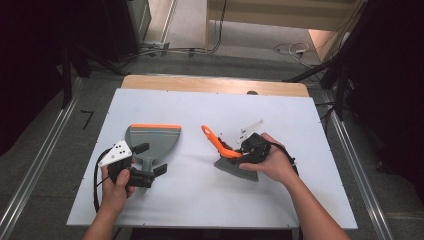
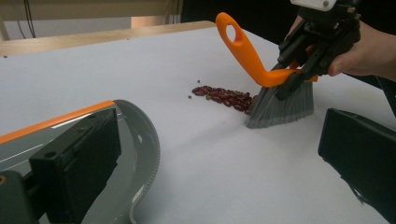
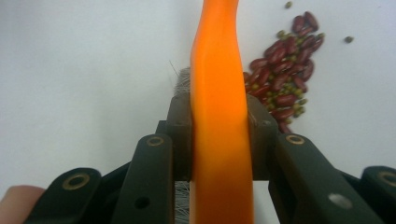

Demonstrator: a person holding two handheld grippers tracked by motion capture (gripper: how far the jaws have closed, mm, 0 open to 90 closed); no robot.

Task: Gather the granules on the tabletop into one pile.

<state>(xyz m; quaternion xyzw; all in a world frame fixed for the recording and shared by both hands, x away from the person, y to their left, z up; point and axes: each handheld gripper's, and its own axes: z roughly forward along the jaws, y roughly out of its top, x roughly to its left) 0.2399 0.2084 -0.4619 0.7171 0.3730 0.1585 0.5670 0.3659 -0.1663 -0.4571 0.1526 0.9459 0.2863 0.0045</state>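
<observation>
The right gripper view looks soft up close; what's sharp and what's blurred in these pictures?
In the right gripper view the orange brush handle is smeared while the beans look crisper; in the left gripper view the near dustpan is soft and the brush bristles clear; the high view is evenly lit on the white table, dark round its edges.

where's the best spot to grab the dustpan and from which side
Grip the dustpan by its short grey handle, coming from the person's side. The handle sticks out toward the near table edge, narrow enough for the tongs, while the orange lip faces away. The left tongs already sit astride it.
</observation>
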